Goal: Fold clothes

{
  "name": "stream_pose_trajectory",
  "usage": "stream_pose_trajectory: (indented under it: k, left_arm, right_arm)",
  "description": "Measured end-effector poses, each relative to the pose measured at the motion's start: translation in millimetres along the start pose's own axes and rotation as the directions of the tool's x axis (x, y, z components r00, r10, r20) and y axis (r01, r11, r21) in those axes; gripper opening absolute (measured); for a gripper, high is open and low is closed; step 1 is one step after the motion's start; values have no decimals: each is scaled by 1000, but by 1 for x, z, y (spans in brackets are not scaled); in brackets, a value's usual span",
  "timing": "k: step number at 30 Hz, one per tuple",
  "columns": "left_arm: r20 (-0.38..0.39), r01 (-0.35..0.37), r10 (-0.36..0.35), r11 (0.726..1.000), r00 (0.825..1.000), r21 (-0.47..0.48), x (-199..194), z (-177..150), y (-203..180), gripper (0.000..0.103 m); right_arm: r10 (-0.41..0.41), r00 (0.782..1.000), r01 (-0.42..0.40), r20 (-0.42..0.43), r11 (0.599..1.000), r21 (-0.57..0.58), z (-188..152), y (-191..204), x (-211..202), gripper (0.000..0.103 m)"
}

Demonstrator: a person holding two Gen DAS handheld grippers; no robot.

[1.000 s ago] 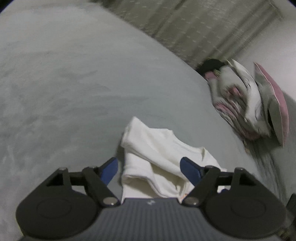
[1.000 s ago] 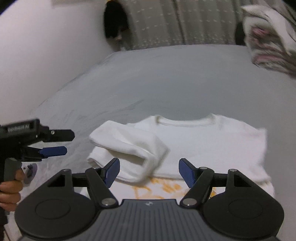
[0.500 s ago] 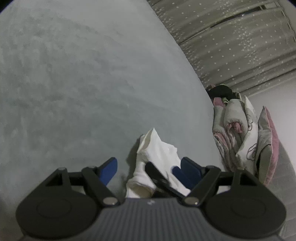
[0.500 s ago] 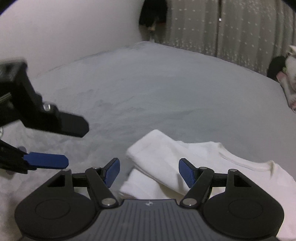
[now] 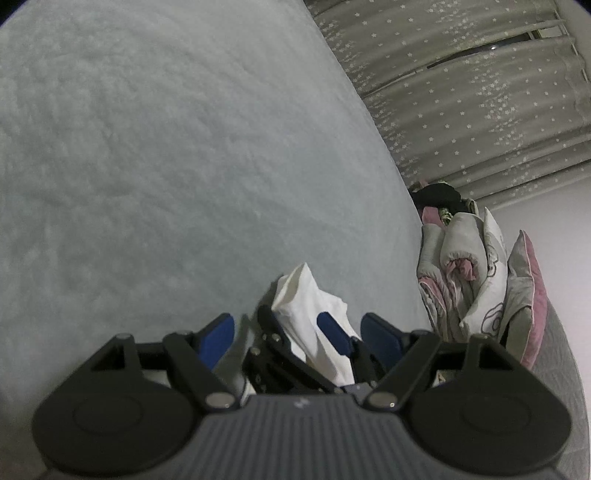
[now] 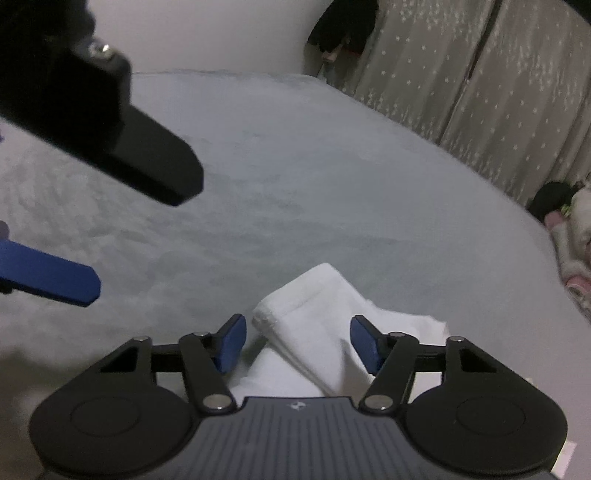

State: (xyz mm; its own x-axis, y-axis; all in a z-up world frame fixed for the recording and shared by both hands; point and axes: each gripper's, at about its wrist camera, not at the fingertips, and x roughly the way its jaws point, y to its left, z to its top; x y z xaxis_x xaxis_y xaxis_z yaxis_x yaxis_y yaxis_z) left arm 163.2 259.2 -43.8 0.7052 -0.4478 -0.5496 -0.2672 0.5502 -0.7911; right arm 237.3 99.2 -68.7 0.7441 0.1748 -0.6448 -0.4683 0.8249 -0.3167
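A white shirt lies on the grey bed, and only its folded sleeve end (image 6: pixel 306 314) shows. My right gripper (image 6: pixel 297 328) straddles that sleeve. Its jaws are closing, and a thin gap still shows beside the left pad (image 6: pixel 232 343). In the left wrist view the right gripper's fingers (image 5: pixel 332 332) flank the sleeve (image 5: pixel 303 295), just ahead of my left gripper (image 5: pixel 297 332). The left gripper stands wide open and holds nothing. From the right wrist view it (image 6: pixel 138 236) hovers over the bed, to the left of the sleeve. The shirt's body is hidden below both cameras.
The grey fleece bed cover (image 5: pixel 147 166) stretches away ahead and to the left. A folded quilt and pink-edged pillows (image 5: pixel 476 280) are stacked at the right edge. Star-patterned curtains (image 6: pixel 480 92) hang behind the bed, with dark clothing (image 6: pixel 343 26) by the wall.
My right gripper swung left and down from the shirt's front to the sleeve end, and its jaws narrowed. The left gripper rolled. The right fingers now show between the left gripper's fingers.
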Motion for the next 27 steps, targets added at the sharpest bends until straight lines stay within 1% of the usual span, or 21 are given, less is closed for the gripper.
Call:
stream_pose_trajectory:
  k: [1, 2, 5, 8, 11, 15, 18, 19, 21, 23, 27]
  left_arm:
    - [2, 1, -1, 1000, 1000, -2, 1, 0, 0, 79]
    - [6, 1, -1, 1000, 1000, -3, 1, 0, 0, 78]
    - [15, -2, 2, 1000, 1000, -3, 2, -1, 3, 77]
    - [13, 1, -1, 1000, 1000, 1, 11, -4, 2, 76]
    - [-8, -7, 7, 1000, 1000, 22, 25, -13, -3, 71]
    - [-52, 9, -5, 997, 999, 70, 49, -26, -11, 55]
    - [-61, 17, -10, 993, 998, 116, 62, -35, -17, 47]
    - [-60, 13, -5, 990, 998, 139, 65, -39, -20, 46]
    - [-56, 1, 10, 982, 998, 189, 72, -45, -25, 42]
    - [-54, -18, 32, 971, 998, 238, 76, -51, -30, 41]
    - [-74, -51, 77, 950, 994, 309, 80, -57, -26, 41]
  right_arm:
    - [-6, 1000, 6, 6, 1000, -8, 0, 0, 1, 40]
    - [-7, 1000, 7, 9, 1000, -10, 1, -1, 2, 24]
    - [-9, 999, 9, 31, 1000, 11, 2, -11, -4, 11]
    - [-25, 998, 21, 64, 997, 67, -1, -31, -17, 10]
    - [-36, 996, 23, 81, 988, 154, -6, -62, -34, 10]
    - [-53, 994, 30, 96, 973, 228, -13, -99, -55, 10]
    - [-83, 990, 50, 110, 961, 272, -18, -125, -72, 10]
    - [-92, 989, 56, 112, 955, 290, -22, -134, -78, 10]
    - [-111, 987, 67, 114, 941, 332, -30, -151, -89, 10]
    - [-119, 986, 67, 115, 922, 382, -42, -170, -98, 10]
    - [-123, 988, 59, 95, 862, 503, -86, -209, -115, 10]
